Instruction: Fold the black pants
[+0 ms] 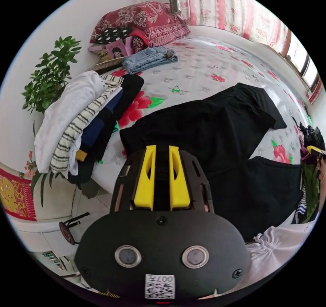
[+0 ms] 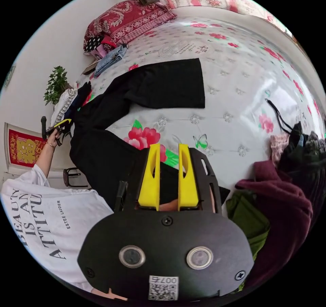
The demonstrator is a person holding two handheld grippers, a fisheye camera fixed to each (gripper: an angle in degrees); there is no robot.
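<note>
Fingers [image 1: 162, 150] pinch black pants [image 1: 217, 126]

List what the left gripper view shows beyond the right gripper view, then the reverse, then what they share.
Left gripper view adds: a window past the bed's far side.
Right gripper view adds: a maroon garment and a green garment beside the pants, plus a hand holding the left gripper.
Shared: the pants spread on the bed, the pillow, jeans, plant and clothes stack.
</note>
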